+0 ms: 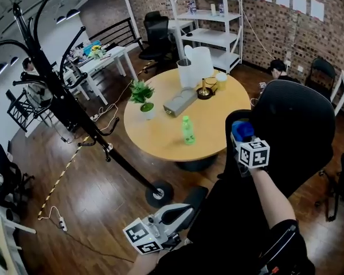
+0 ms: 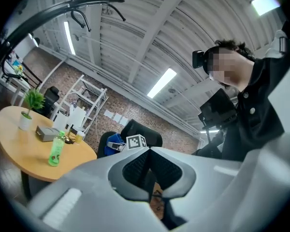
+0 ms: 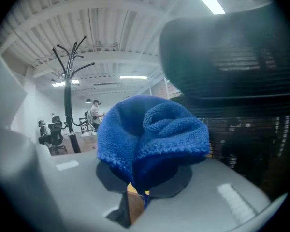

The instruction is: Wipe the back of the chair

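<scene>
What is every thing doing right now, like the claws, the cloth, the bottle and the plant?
Right claw: shut on the blue cloth.
Left claw: shut, nothing in it.
Blue cloth: bunched up, pinched at its bottom edge.
Chair back: upright, close to the cloth.
Green bottle: standing upright on the round table.
Potted plant: standing upright.

A round wooden table [image 1: 160, 135] stands on a dark plank floor [image 1: 97, 196]. Beyond the table runs a brick wall [image 1: 275, 33] with a white shelving unit [image 1: 209, 22] against it. To the table's left are a black coat stand [image 1: 69, 110] and a white desk [image 1: 109, 59], and strip lights [image 2: 162, 82] glow on the ribbed ceiling [image 2: 135, 33] above.
</scene>
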Demonstrator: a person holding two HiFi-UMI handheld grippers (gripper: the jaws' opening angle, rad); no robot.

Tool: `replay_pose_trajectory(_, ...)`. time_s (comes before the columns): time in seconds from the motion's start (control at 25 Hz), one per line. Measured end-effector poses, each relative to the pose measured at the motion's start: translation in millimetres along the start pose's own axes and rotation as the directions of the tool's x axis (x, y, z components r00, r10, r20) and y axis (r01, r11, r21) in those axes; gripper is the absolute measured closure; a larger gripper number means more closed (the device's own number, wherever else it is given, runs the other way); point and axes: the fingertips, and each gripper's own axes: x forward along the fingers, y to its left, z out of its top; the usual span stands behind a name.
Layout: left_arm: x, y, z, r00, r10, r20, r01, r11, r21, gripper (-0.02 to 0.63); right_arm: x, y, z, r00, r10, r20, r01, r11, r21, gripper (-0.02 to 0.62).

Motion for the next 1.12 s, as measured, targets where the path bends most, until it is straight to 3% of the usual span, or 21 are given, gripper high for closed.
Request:
replay_pose_trajectory(0.08,-12,2,4,0.999,0.036,0.016,-0.036,0.999,0.011,0.601,16,35,3,0.994,0.106,-0.009,-0.106,0.994,-0.01,0.543)
replay_pose_trajectory(0.2,-25,5,7,0.997,0.077,0.029,-0.078,0.997,0.022,0.601,25,91,10,0.953,0.303,0.011,-0.302,0.952,-0.045,0.542)
replay_pose_trajectory(0.28,-29,6,8,0.995,0.091,0.032,-0.092,0.995,0.027,0.601,29,102,9,0.945,0.326,0.015,-0.324,0.944,-0.052,0.542)
replay_pose_trajectory(0.44,-25,1,7,0.996,0.087,0.024,-0.087,0.996,0.03,0.601,29,50,-3,0.989,0.148,0.012,-0.148,0.986,0.08,0.543)
replay_pose_trajectory(0.56,-13,-4,1,0.998,0.062,0.003,-0.062,0.998,0.025,0.601,13,2,-14,1.0,0.027,-0.007,-0.025,0.991,0.133,0.543)
replay_pose_trajectory(0.68,6,-10,-7,1.0,0.016,-0.026,-0.015,1.0,0.016,0.601,-12,-38,-25,0.999,-0.047,-0.011,0.048,0.986,0.157,0.543)
replay_pose_trajectory(0.88,41,-16,-23,0.995,-0.069,-0.077,0.07,0.997,0.011,0.601,-54,-86,-36,0.994,-0.107,0.016,0.103,0.978,0.18,0.543)
replay_pose_trajectory(1.12,84,-33,-37,0.972,-0.202,-0.121,0.202,0.979,-0.013,0.601,-120,-141,-48,0.975,-0.221,0.031,0.21,0.955,0.21,0.541)
